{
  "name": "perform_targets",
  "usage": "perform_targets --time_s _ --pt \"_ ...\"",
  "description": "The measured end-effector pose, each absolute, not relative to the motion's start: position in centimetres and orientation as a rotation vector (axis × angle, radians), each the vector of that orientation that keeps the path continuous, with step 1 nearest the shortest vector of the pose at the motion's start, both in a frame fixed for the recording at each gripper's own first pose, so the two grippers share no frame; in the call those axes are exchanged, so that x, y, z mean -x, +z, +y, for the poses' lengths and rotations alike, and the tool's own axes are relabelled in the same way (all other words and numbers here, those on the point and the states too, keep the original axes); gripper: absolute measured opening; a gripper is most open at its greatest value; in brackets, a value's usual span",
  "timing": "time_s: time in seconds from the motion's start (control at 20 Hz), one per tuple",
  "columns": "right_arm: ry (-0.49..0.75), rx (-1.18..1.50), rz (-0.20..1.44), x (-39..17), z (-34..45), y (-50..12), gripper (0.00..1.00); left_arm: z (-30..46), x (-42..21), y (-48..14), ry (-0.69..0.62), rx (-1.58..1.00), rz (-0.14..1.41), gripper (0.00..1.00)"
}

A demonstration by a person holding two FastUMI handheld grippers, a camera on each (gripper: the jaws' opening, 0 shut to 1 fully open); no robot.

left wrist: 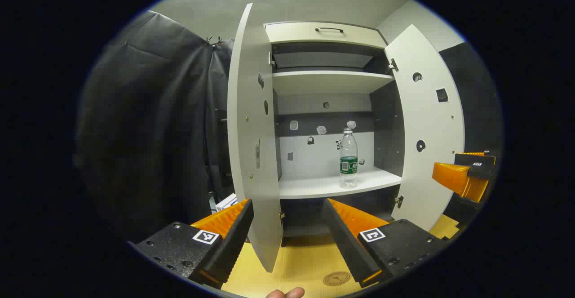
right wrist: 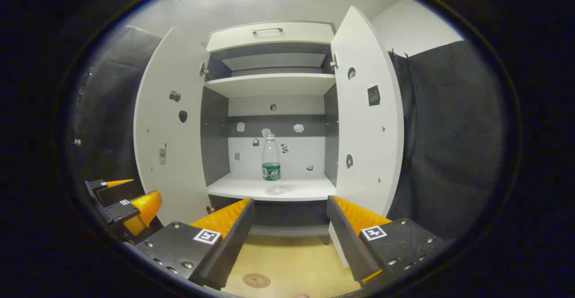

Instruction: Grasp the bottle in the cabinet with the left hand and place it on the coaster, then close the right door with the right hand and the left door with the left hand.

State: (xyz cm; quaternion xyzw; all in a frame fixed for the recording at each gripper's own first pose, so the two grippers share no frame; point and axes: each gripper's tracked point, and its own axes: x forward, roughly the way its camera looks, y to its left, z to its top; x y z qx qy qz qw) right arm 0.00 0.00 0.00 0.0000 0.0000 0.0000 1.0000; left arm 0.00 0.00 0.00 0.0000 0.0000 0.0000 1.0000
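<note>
The cabinet (right wrist: 274, 86) stood on the desk (right wrist: 292, 262) with both doors swung wide. The bottle (right wrist: 271, 158) stood upright on the lower shelf (right wrist: 287, 189), roughly at mid-width and clear of the side walls. It was a clear bottle with a green label and a white cap. In the left gripper view the bottle (left wrist: 348, 158) appeared toward the right part of that shelf (left wrist: 314, 185).

The left door (left wrist: 251, 131) hung edge-on just ahead of the left tongs (left wrist: 287, 226), its lower edge showing between the two fingers. The right door (left wrist: 429, 131) stood open beyond it. In the right gripper view the left door (right wrist: 170, 131) and right door (right wrist: 366, 118) framed the opening.

The left tongs were released, fingers well apart, gripping nothing. The right tongs (right wrist: 289, 226) were likewise released and empty, held in front of the cabinet and apart from the bottle. Each pair of tongs also showed at the edge of the other's view: the right tongs (left wrist: 467, 176) at right, the left tongs (right wrist: 123, 203) at left.

The coaster (right wrist: 256, 280), a round disc, lay flat on the desk in front of the cabinet, bare. In the left gripper view the coaster (left wrist: 337, 278) lay just beside the right finger.

A fingertip (left wrist: 285, 293) showed at the bottom edge of the left gripper view.
</note>
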Motion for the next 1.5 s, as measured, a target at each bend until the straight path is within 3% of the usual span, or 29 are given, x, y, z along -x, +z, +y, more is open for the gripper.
perform_targets --time_s 1.5 --pt "0.037 0.019 0.001 -0.6 -3.0 0.6 0.98 -4.1 -2.1 0.1 -0.002 0.006 0.021 0.98"
